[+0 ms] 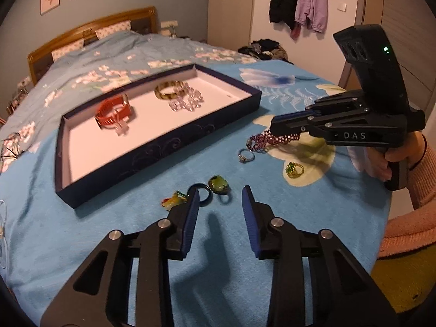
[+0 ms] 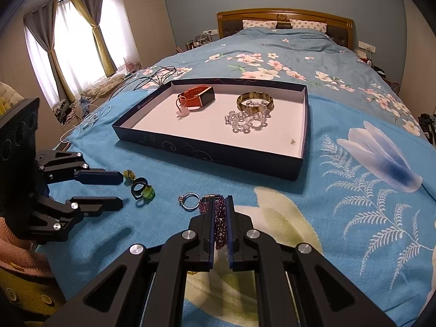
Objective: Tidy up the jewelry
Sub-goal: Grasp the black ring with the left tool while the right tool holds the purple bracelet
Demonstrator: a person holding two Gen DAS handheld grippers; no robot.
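A dark blue tray [image 2: 218,151] with a white floor lies on the bed and holds an orange watch [image 2: 196,98], a gold bangle [image 2: 254,100] and a clear bead bracelet [image 2: 245,120]. My right gripper [image 2: 221,212] is shut on a purple beaded bracelet [image 2: 220,218] near the blanket; it shows in the left wrist view [image 1: 275,129] too. My left gripper [image 1: 220,199] is open and empty, just short of a black ring [image 1: 203,190] and a green-stone ring [image 1: 218,185]. A silver ring [image 1: 245,156], a gold-green ring [image 1: 294,169] and a small colourful piece [image 1: 173,200] lie loose nearby.
The blue floral blanket [image 2: 354,218] covers the bed. Cables [image 2: 152,77] lie on the bed to the left of the tray. A wooden headboard [image 2: 286,19] stands at the far end. Clothes [image 1: 299,2] hang on the wall.
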